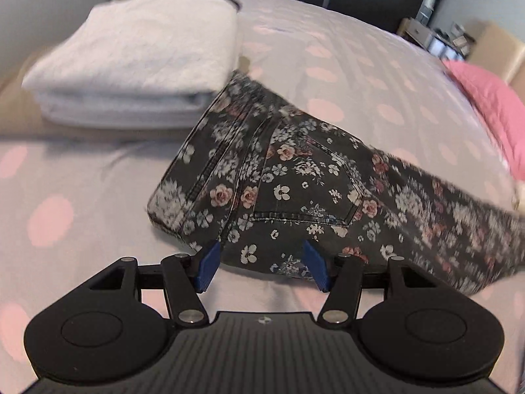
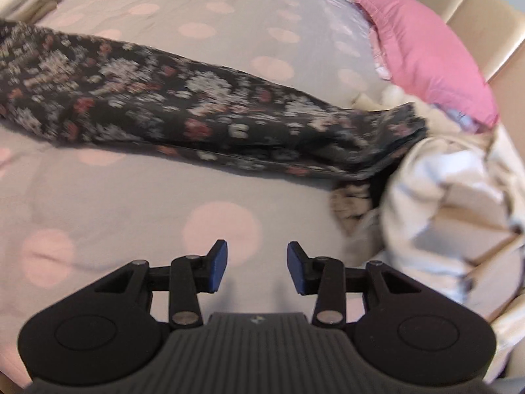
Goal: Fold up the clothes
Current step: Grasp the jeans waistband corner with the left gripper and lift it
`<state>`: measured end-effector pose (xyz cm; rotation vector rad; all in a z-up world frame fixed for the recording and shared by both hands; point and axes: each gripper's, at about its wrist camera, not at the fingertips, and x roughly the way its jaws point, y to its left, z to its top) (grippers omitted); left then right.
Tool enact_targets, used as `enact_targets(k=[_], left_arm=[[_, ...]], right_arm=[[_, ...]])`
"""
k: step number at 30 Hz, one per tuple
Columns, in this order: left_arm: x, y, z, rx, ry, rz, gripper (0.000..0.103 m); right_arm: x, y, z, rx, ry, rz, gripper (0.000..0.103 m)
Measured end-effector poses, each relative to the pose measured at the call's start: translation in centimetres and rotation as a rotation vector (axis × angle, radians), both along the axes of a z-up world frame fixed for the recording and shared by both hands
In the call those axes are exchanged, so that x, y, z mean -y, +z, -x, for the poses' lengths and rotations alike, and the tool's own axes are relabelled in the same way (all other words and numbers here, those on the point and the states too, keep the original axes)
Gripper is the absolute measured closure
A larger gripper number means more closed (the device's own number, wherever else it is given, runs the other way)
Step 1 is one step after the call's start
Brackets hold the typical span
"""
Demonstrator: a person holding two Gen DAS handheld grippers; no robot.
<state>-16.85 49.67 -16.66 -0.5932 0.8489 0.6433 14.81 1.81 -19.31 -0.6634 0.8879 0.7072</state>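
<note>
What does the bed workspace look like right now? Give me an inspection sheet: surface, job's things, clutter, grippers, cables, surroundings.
Surface: bed cover, pale with pink dots, slightly creased.
Job's things: floral trousers lie stretched across the bed, waist end by the left hand-held gripper, leg end running to the laundry heap; folded white towel sits beside the waist end.
Clutter: unfolded pale laundry heap at the leg end; pink pillow behind it.
Grippers: left hand-held gripper open, trouser edge between its pads, not pinched; right hand-held gripper open, nothing between, over bare cover.
Cables: nothing seen.
Surroundings: beige headboard; dark furniture and shelves beyond the bed, blurred.
</note>
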Motion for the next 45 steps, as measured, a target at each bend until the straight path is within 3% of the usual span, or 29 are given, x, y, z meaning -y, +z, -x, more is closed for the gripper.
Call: enact_targets(k=[5,10,14,20,23,25,27,30,38,45], left_arm=[[-1.2,-2.2,0.5,0.042,0.138,0.059,0.048],[-3.2,-5.2,1.0,0.014,0.241,0.097,0.048],[-4.6,-6.7,1.7,0.066,0.308,0.151,0.048],[-5.6,-7.1,1.0,0.119,0.315,0.115,0.049],[-5.8,-7.1,0.6,0.145,0.339,0.109,0.056],[-5.8,-7.0,0.5,0.163,0.357,0.093,0.073],[-5.3,-6.5,-0.1,0.132,0.355,0.042,0.087],[-4.3,-4.5,-0.9,0.103,0.337,-0.023,0.095],[0.0,3.0,-0.8,0.139,0.256,-0.132,0.097],[3.4,6.8,4.5,0.207,0.29,-0.128,0.097]], right_arm=[[-2.7,-1.1,2.7,-0.069,0.06,-0.097,0.056],[-4.4,-2.7,4.6,-0.138,0.116,-0.124,0.056],[-5.2,-4.1,6.0,-0.149,0.149,-0.085,0.056],[-6.6,-5.4,7.7,-0.159,0.221,-0.043,0.056],[-6.9,-5.9,8.1,-0.159,0.246,-0.024,0.055],[-6.9,-6.0,8.1,-0.159,0.249,-0.02,0.055],[-6.9,-6.0,8.1,-0.156,0.251,-0.017,0.055],[-7.0,-6.0,8.0,-0.153,0.254,-0.014,0.055],[-7.1,-5.4,8.3,-0.114,0.262,0.008,0.055],[-6.6,-4.8,7.9,-0.099,0.229,0.015,0.055]])
